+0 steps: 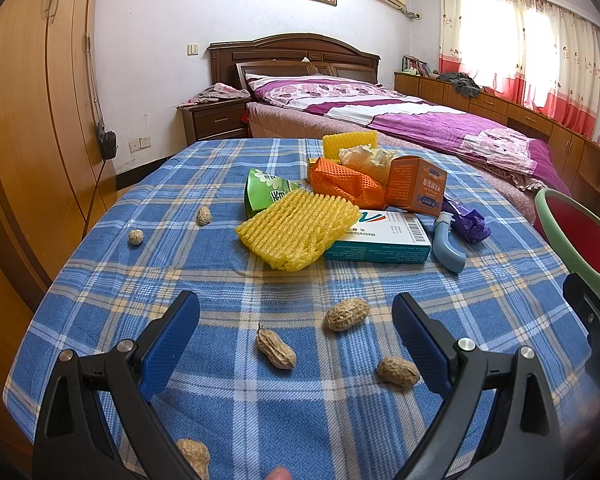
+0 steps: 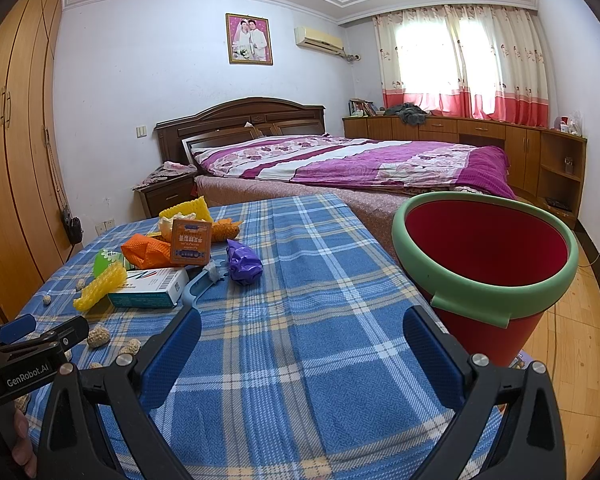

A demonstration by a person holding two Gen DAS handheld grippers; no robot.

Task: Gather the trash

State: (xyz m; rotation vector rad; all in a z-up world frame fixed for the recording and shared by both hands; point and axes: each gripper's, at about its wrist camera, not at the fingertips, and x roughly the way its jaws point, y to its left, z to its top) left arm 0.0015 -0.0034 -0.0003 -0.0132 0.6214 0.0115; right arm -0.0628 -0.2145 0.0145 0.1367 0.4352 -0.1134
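the left gripper [image 1: 296, 320] and right gripper [image 2: 302, 340] both hang wide open, empty, over the blue plaid tablecloth [image 1: 380, 420]. peanut shells [image 1: 347, 314] and crumpled wrappers [image 1: 298, 234] lie left of the red green-rimmed bucket [image 2: 485, 256].

Left gripper [image 1: 296, 320], jaws wide apart, above a blue plaid tablecloth [image 1: 480, 312]; three peanuts [image 1: 347, 314] lie between its fingers. Far centre: yellow foam net [image 1: 298, 229], white-teal medicine box [image 1: 380, 236], orange mesh [image 1: 344, 184], orange carton [image 1: 416, 190], green packet [image 1: 266, 192]. Right edge: red bucket with green rim [image 1: 556, 224].
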